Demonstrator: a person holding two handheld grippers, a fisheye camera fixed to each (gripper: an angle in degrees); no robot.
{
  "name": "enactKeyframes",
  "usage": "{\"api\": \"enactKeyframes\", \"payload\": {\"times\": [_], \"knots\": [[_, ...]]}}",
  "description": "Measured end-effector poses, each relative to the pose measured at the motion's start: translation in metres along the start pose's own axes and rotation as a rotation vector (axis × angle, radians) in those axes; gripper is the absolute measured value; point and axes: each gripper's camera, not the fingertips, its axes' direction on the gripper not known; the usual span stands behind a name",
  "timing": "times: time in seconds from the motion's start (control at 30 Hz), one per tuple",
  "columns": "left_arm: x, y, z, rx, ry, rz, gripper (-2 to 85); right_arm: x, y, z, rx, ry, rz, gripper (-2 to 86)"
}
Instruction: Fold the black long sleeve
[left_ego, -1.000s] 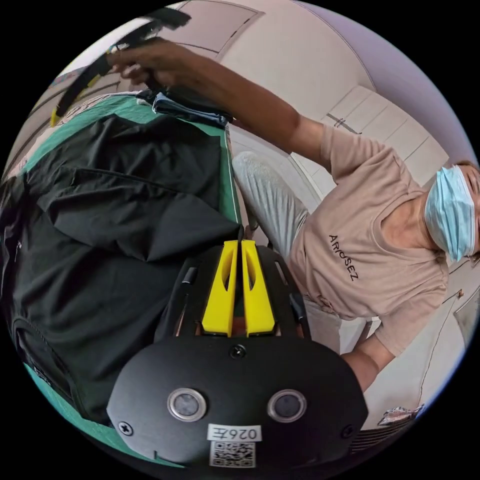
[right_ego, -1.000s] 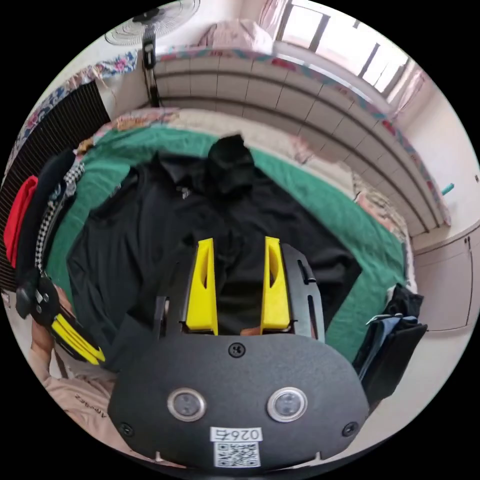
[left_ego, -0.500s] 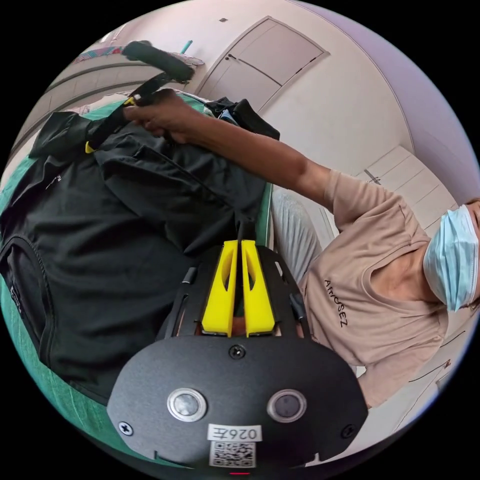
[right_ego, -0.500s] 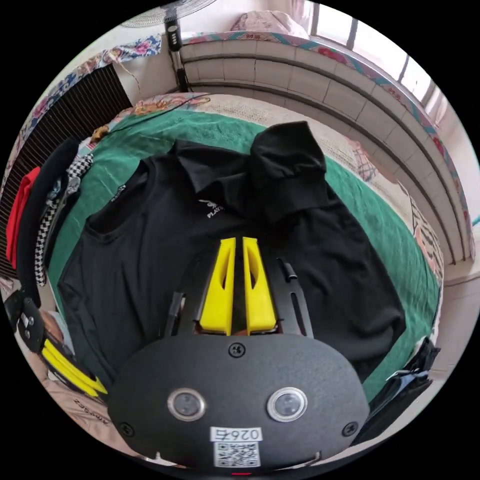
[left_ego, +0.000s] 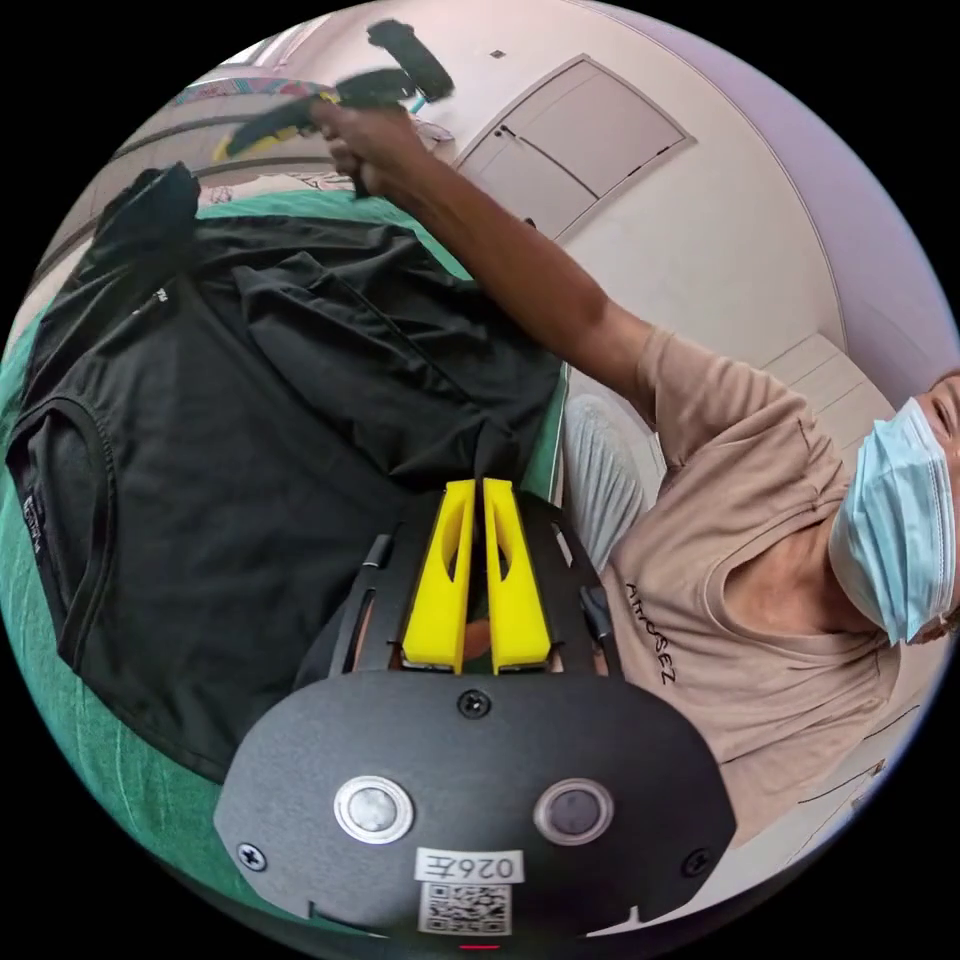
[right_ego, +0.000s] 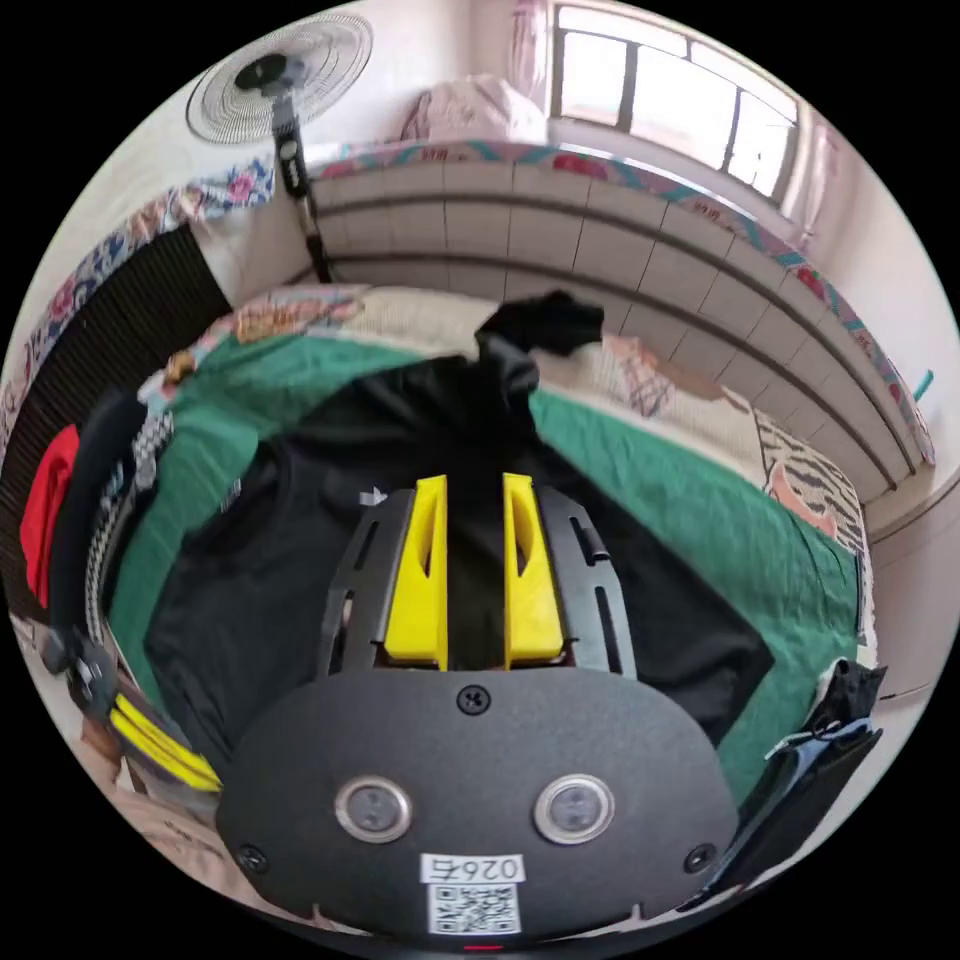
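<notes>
The black long sleeve (left_ego: 250, 420) is smooth matt cloth on a coarser green blanket (right_ego: 680, 500); the left gripper (left_ego: 478, 490) wears glossy yellow plastic jaws.

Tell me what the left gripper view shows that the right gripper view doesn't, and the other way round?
Left gripper view: the person's masked face and tan T-shirt, a white door, and the left claw pinching the shirt's edge.
Right gripper view: a standing fan, a window, a tiled ledge, and the right claw open.
Both: the black long sleeve on the green cover.
</notes>
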Motion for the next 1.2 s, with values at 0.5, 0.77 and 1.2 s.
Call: {"api": "enactKeyframes", "payload": {"times": [0.5, 0.77, 1.2], "knots": [[-0.042, 0.054, -0.049, 0.094, -0.173, -0.175, -0.9, 0.007, 0.167, -0.194, 0.083, -0.154, 0.181, -1.4], [-0.070, 0.097, -0.100, 0.182, -0.440, -0.411, 1.5, 0.062, 0.274, -0.297, -0.085, -0.080, 0.420, 3.9], [-0.177, 0.054, -0.184, 0.297, -0.712, -0.436, 8.5, 0.218, 0.030, -0.287, 0.143, -0.121, 0.627, 5.8]]}}
